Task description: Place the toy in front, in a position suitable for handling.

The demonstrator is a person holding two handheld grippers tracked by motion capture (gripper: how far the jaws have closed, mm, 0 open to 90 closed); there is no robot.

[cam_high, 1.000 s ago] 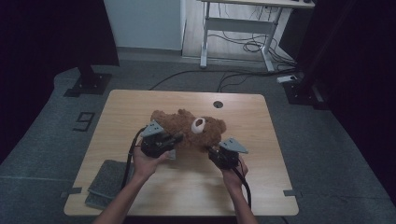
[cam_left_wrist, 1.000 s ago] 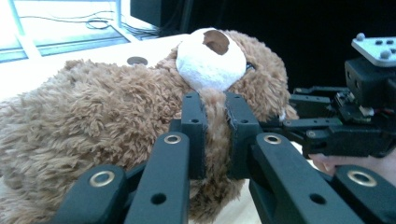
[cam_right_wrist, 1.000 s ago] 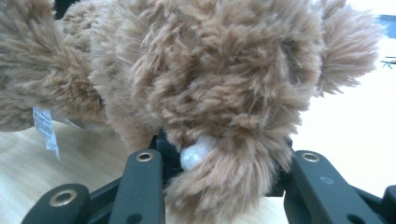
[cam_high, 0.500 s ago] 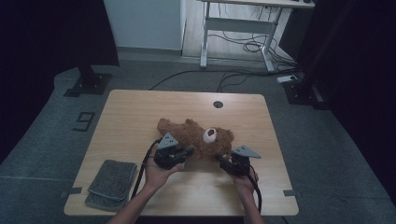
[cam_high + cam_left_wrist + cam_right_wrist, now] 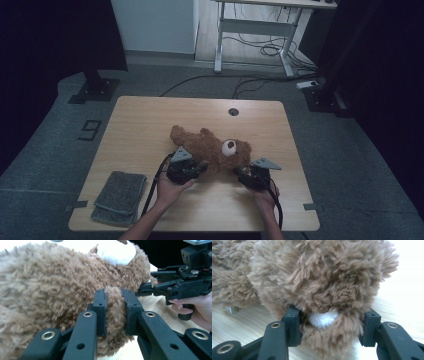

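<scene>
1. Table (image 5: 150,125): light wood, with a small round hole (image 5: 233,111) near its far edge.
2. Bear (image 5: 212,152): brown plush, lying mid-table and a bit toward the near edge, white muzzle up, head toward the right gripper.
3. Towel (image 5: 119,196): grey, folded, near-left corner of the table, well apart from the bear.
4. Left gripper (image 5: 115,305): at the bear's near side, jaws clamped on a furry limb; fur is squeezed between both pads in the left gripper view. The jaws have just been opening a little, with the limb between them.
5. Right gripper (image 5: 329,326): at the bear's head end, jaws around a clump of fur with a white patch, both pads touching fur. The jaws have just been opening, with the bear between them.
6. Both hands (image 5: 169,189) rest low near the table's near edge.
</scene>
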